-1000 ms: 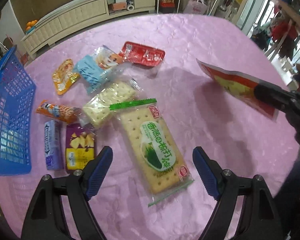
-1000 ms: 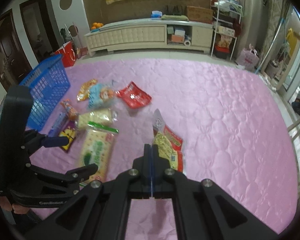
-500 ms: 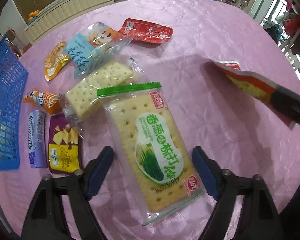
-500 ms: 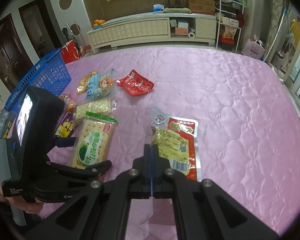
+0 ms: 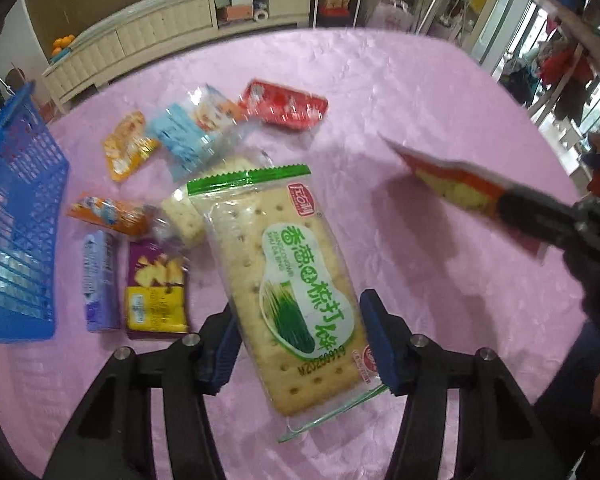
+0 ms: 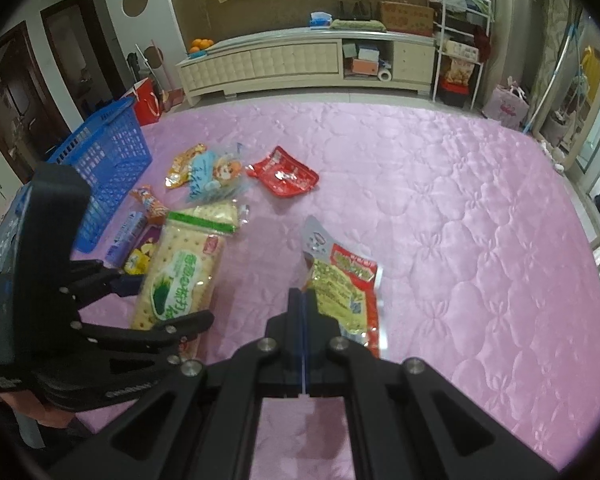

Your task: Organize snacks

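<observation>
A long cracker pack (image 5: 296, 276) with a green label and green top seal lies lengthwise between the blue pads of my left gripper (image 5: 298, 344). Its jaws are closing, and both pads touch the pack's edges. From the right wrist view the same pack (image 6: 176, 276) sits in the left gripper (image 6: 164, 300) with its far end over a plain cracker pack (image 6: 216, 214). My right gripper (image 6: 302, 296) is shut on a red and yellow snack pouch (image 6: 348, 288), held above the pink tablecloth (image 6: 440, 200). A blue basket (image 5: 16, 220) stands at the left.
Loose snacks lie left of the cracker pack: a red pouch (image 5: 284, 106), a light blue pack (image 5: 188, 136), an orange pouch (image 5: 126, 146), an orange bar (image 5: 108, 216), a purple bar (image 5: 100, 280) and a purple and yellow pack (image 5: 156, 288). A low white cabinet (image 6: 300, 60) stands beyond the table.
My left gripper came down around the green-label cracker pack and narrowed its jaws onto its edges. The right gripper kept its hold on the pouch, which swung a little.
</observation>
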Demonstrator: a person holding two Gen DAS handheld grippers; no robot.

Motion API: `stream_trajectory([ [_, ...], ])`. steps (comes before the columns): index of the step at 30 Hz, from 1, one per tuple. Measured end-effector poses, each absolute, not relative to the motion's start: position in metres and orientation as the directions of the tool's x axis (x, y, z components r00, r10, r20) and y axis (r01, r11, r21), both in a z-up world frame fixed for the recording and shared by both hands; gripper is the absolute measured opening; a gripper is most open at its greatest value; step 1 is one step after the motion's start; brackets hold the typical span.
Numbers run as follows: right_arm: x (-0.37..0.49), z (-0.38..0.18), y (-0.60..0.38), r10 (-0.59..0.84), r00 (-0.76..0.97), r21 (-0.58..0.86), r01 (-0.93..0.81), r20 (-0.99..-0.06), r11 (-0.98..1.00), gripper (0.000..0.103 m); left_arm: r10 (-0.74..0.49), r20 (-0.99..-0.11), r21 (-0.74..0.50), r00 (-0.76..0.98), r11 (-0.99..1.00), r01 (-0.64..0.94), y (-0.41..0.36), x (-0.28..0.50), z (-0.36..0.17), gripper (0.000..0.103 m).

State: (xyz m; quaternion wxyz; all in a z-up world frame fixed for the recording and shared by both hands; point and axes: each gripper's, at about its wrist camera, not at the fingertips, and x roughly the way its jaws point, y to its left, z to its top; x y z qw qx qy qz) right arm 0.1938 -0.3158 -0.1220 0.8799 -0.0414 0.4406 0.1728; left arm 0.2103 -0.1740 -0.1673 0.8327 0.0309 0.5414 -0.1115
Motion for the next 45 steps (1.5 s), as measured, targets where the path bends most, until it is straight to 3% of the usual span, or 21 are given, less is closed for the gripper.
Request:
stream_trajectory([
  [12,0.167,-0.078,-0.269,0.290,0.590,0.040,-0.400,-0.754,0.916,0.002,-0.192,-0.819,-0.103,0.541,0.976,0.190,-0.119,0.169,-0.084,0.054],
  [21,0.151,-0.047,-0.220,0.329,0.619,0.007,-0.463,-0.713,0.886,0.002,-0.154,-0.747,-0.088,0.647,0.987,0.133,-0.058,0.139,-0.037,0.054],
  [45,0.146,-0.004,-0.087,0.482,0.595,-0.015,-0.639,-0.643,0.769,0.002,0.012,-0.679,-0.032,0.734,0.998,-0.045,0.091,0.105,0.015,0.054],
])
